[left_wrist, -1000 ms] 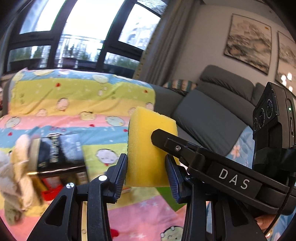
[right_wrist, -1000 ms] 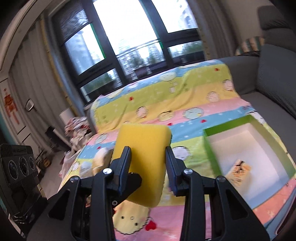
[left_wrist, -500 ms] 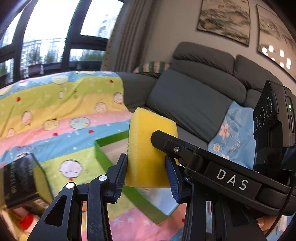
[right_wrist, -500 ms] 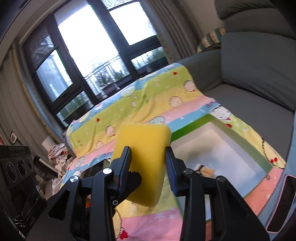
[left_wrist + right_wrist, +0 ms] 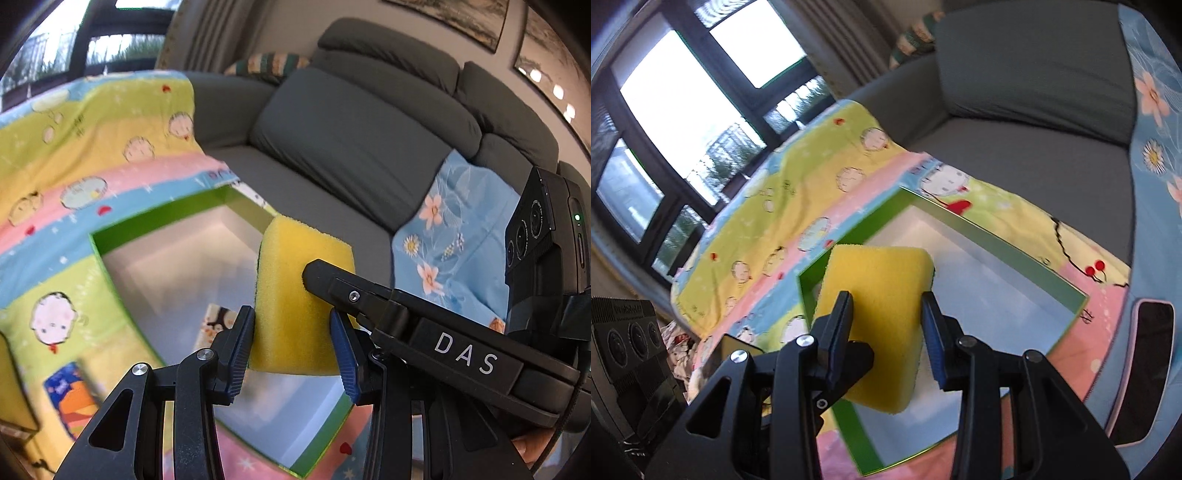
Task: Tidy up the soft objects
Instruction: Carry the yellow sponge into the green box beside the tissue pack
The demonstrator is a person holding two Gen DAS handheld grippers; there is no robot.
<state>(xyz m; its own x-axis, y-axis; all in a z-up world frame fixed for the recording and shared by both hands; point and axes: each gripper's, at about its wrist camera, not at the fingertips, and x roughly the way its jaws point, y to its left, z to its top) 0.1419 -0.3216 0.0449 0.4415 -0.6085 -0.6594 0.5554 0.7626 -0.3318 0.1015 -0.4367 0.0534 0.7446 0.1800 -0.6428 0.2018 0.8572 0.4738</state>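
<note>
Nearest you: L gripper [image 5: 291, 347] is clamped on a yellow sponge [image 5: 295, 295], pads pressing both flat sides, jaws roughly a quarter open w/ the sponge filling the gap. R gripper [image 5: 888, 332] has its own yellow sponge [image 5: 877, 306], pinched the same way. In the L view the R gripper's body crosses just beside your sponge, so keep the two hands from knocking.

Both sponges hang over the green box [image 5: 110, 254], which sits on the cartoon blanket [image 5: 92, 155]. I'd judge this the drop-off step: get each sponge fully inside the rim, low over the white floor, before letting go, and release one at a time so neither bounces out. Steer clear of the small printed item [image 5: 218, 325] already on the box floor.

Sponges: porous foam, rounded corners, dark scouring layer showing along one edge. Grey sofa [image 5: 351, 155] beyond.
</note>
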